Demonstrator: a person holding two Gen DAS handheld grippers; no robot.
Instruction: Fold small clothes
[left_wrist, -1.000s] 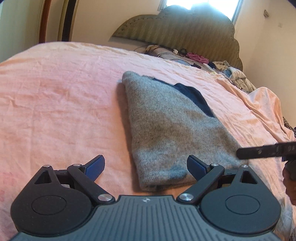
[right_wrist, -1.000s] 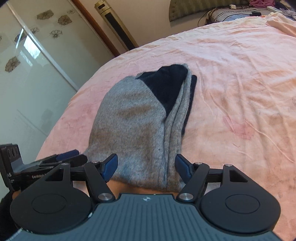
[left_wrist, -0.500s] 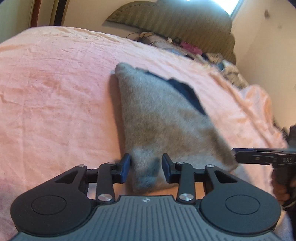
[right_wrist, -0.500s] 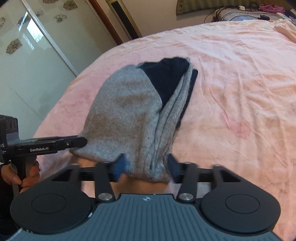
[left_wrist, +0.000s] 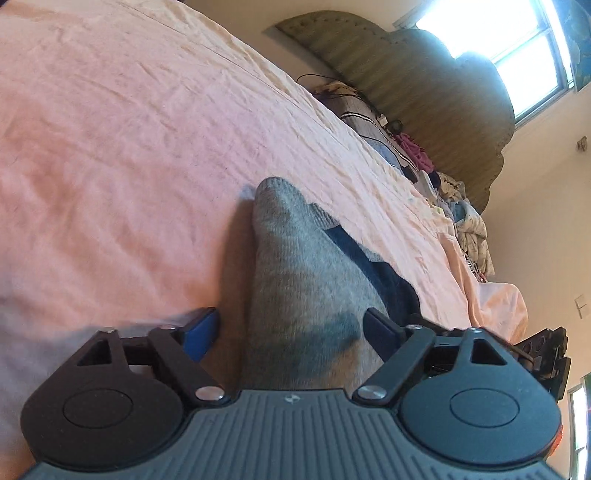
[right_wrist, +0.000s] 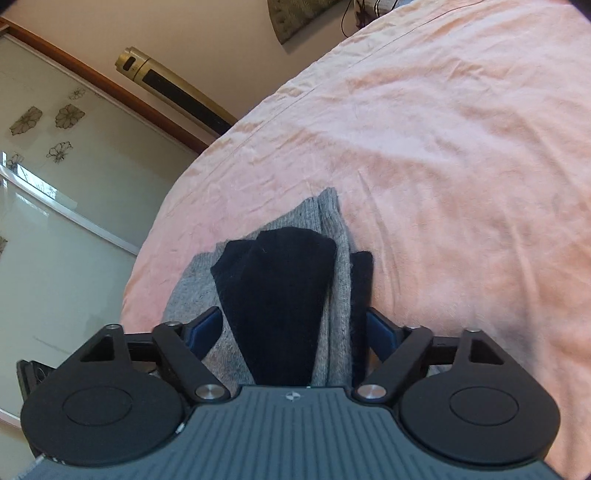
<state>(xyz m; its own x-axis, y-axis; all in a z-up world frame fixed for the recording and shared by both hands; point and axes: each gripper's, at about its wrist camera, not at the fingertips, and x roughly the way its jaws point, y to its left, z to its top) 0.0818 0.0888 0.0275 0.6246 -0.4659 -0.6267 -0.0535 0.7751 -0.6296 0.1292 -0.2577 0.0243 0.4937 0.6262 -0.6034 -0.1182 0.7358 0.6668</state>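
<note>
Grey knit garment (left_wrist: 295, 280) with dark navy part (left_wrist: 373, 273) lying on pink bedsheet (left_wrist: 129, 147), near end lifted into both claws. Left claw (left_wrist: 291, 334) closing, garment's grey end between blue pads (left_wrist: 201, 332); right pad pressed against fabric, left pad with a sliver of gap showing, so grip not certain there. Right claw (right_wrist: 291, 332) closing too, straddling grey knit and navy panel (right_wrist: 277, 295) bunched between its pads (right_wrist: 205, 328); fabric fills the gap from pad to pad, looks pinched. Garment (right_wrist: 332, 229) running away from both cameras, far end resting flat on sheet (right_wrist: 461, 147). Both views tilted hard. Other claw's black body seen at right edge in left view (left_wrist: 546, 350), at lower left edge in right view (right_wrist: 31, 376). Beyond: green headboard (left_wrist: 424, 85), clothes pile (left_wrist: 461, 218) at bed head, bright window (left_wrist: 517, 33). Right view: gold tower fan (right_wrist: 173, 85), frosted floral sliding door (right_wrist: 48, 147).
</note>
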